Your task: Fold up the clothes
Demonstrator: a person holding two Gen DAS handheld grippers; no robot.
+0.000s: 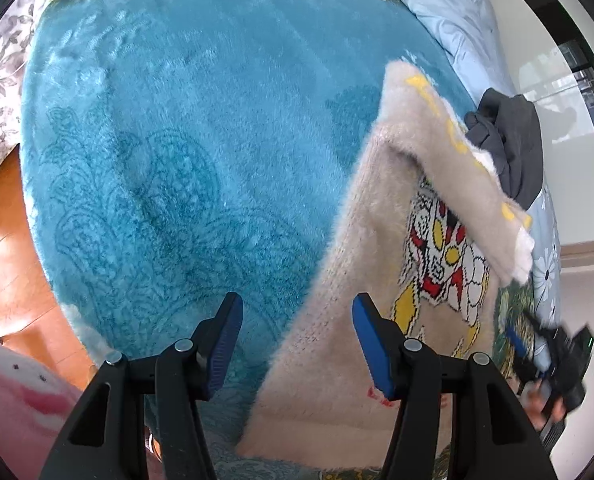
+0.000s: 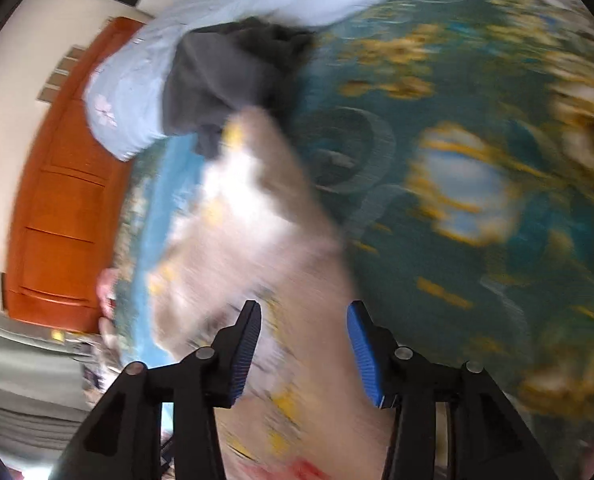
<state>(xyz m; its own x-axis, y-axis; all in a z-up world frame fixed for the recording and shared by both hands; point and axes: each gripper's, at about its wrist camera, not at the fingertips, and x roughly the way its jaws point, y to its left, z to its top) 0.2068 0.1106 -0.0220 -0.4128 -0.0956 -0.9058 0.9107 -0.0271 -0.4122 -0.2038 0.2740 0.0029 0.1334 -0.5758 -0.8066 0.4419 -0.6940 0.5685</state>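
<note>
A beige fuzzy sweater with a red, yellow and white cartoon figure lies on a teal plush blanket. One sleeve is folded across its front. My left gripper is open and empty, just above the sweater's left edge. My right gripper is open and empty over the blurred sweater; it also shows in the left wrist view at the sweater's right edge.
A dark grey garment lies beyond the sweater, against a light blue floral quilt; it also shows in the right wrist view. A green and gold patterned cover spreads right. Wooden floor lies left. An orange wooden door stands behind.
</note>
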